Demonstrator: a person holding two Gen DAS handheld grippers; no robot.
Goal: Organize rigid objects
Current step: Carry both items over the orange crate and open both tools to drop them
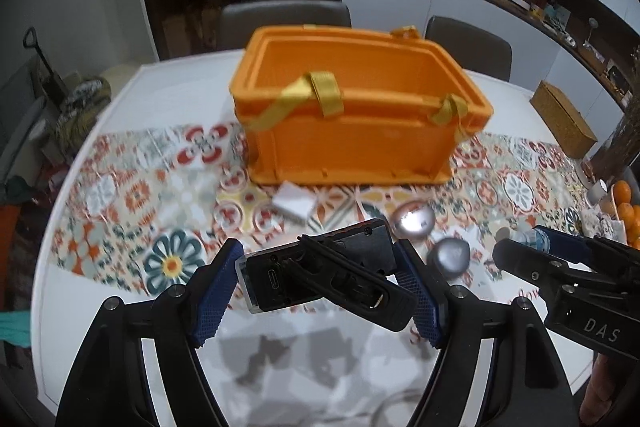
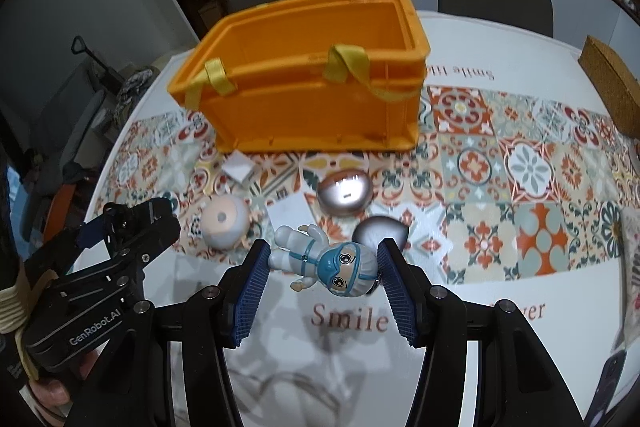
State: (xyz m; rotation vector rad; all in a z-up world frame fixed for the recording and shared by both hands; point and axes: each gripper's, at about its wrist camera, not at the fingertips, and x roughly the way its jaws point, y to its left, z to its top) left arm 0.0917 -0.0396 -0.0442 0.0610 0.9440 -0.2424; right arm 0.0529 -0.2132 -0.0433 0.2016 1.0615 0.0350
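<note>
Orange plastic crate [image 1: 360, 115], open-topped with yellow straps, stands at the far middle of the table [image 2: 500, 47]. Left gripper [image 1: 320, 279] is clamped on a black device [image 1: 324, 275] that sits skewed between the pads, so it could twist free in transit. Right gripper [image 2: 320, 271] brackets the small white-and-blue figurine [image 2: 324, 259]; whether the pads actually press it I cannot tell, so a lift might leave it behind.
</note>
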